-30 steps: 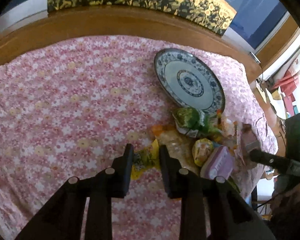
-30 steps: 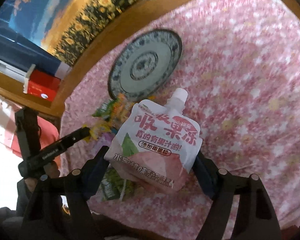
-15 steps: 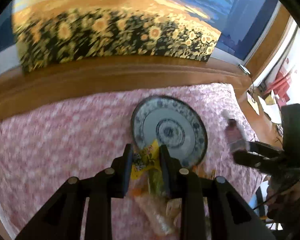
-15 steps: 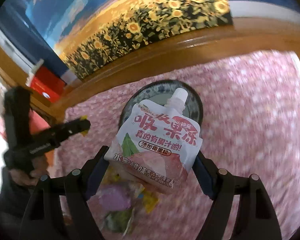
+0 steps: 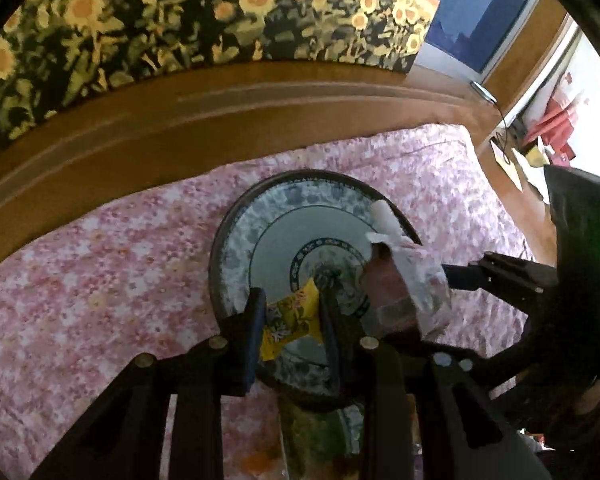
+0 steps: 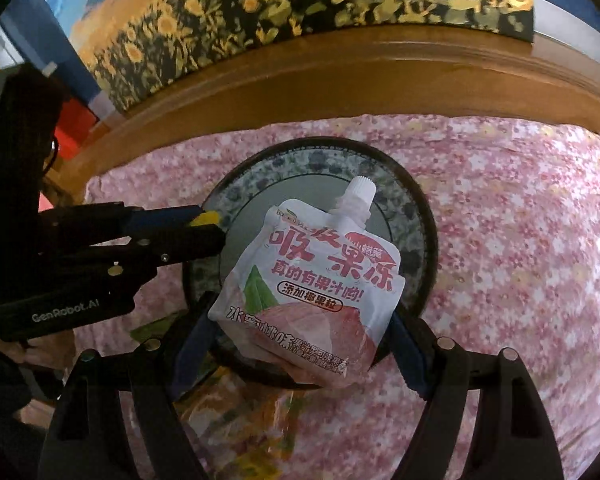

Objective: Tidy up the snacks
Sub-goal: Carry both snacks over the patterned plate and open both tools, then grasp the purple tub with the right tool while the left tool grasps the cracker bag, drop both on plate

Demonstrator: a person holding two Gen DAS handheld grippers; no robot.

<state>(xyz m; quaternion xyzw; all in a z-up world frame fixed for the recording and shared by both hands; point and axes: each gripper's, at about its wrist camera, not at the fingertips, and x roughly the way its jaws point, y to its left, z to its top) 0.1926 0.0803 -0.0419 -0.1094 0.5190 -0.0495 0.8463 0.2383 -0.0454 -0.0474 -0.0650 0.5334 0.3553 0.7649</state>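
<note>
My left gripper [image 5: 292, 300] is shut on a small yellow snack packet [image 5: 290, 318] and holds it over the near part of the blue-patterned plate [image 5: 256, 224]. My right gripper [image 6: 300, 320] is shut on a white and pink jelly pouch [image 6: 312, 276] with a white spout, held above the same plate [image 6: 412, 216]. In the left wrist view the pouch [image 5: 408, 280] hangs over the plate's right side. In the right wrist view the left gripper [image 6: 212, 228] reaches in from the left with the yellow packet [image 6: 206, 218] at its tip.
The plate lies on a pink floral cloth [image 5: 100, 264] near the wooden back rail [image 5: 180, 120], with a sunflower picture [image 5: 180, 12] behind. More loose snack packets [image 6: 236, 432] lie on the cloth just in front of the plate, partly hidden by my fingers.
Both grippers have moved forward from the snack pile to above the plate, each still holding its snack. The plate now sits right under both.
</note>
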